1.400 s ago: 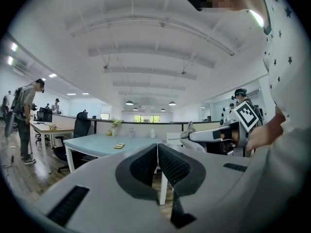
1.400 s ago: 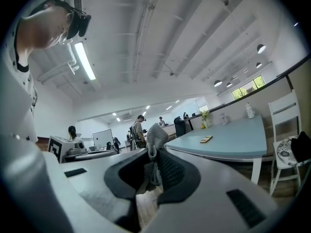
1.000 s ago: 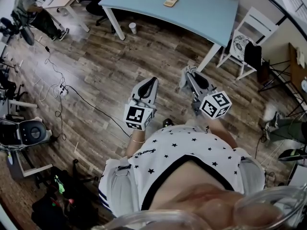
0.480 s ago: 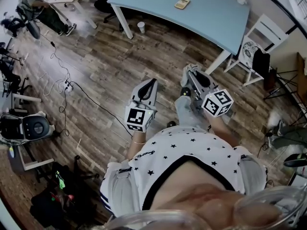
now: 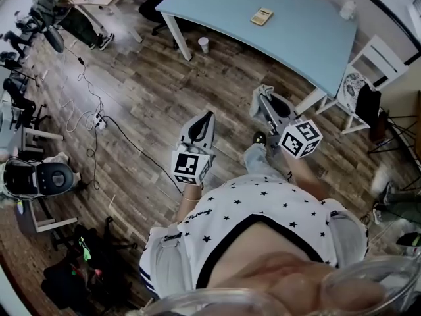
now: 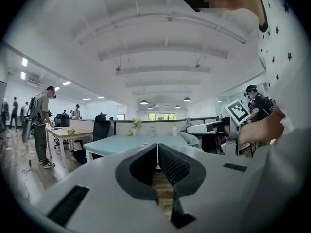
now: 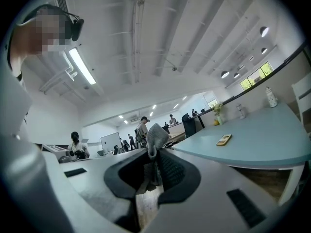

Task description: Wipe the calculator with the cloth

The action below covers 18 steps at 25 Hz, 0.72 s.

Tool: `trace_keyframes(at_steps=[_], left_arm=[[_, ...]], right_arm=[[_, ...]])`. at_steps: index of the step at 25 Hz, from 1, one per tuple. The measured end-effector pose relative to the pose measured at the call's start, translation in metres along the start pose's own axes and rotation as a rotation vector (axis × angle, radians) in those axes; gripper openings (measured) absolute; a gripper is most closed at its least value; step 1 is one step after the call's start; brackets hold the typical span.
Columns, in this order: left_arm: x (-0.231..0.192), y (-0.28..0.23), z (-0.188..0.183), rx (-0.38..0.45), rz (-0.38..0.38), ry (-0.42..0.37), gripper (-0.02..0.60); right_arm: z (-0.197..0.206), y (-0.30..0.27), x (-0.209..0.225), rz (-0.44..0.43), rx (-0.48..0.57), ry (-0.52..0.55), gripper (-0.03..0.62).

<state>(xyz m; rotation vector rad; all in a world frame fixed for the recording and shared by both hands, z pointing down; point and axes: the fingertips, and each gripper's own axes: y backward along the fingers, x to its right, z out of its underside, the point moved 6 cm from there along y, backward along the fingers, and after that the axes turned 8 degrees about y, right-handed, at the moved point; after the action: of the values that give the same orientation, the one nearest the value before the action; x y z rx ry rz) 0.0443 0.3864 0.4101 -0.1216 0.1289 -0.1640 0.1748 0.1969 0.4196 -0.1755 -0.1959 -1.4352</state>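
Right now you stand on the wood floor (image 5: 145,97), well apart from the blue counter (image 5: 309,35); the calculator (image 5: 262,16) lies flat on it. Your right hand-held gripper (image 7: 154,152) is clamped on the grey cloth (image 7: 154,132), which sticks up past the jaw tips. Your left hand-held gripper (image 6: 157,148) has its jaws pressed together, nothing between them. Both point toward the counter.

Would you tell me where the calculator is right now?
In the head view, the calculator lies on the light-blue table at top, right of centre.
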Motion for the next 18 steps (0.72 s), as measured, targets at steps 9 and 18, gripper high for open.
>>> trace_keyframes(at_steps=[9,18], left_arm=[[-0.016,-0.066,-0.009,-0.021,0.002,0.009,0.031],[-0.024,-0.132,-0.021,-0.028,0.004,0.002,0.031]], right_arm=[[-0.010,-0.030,0.060,0.020,0.012,-0.084,0.048],[-0.020,-0.053,0.119,0.041,-0.004,-0.105,0.048]])
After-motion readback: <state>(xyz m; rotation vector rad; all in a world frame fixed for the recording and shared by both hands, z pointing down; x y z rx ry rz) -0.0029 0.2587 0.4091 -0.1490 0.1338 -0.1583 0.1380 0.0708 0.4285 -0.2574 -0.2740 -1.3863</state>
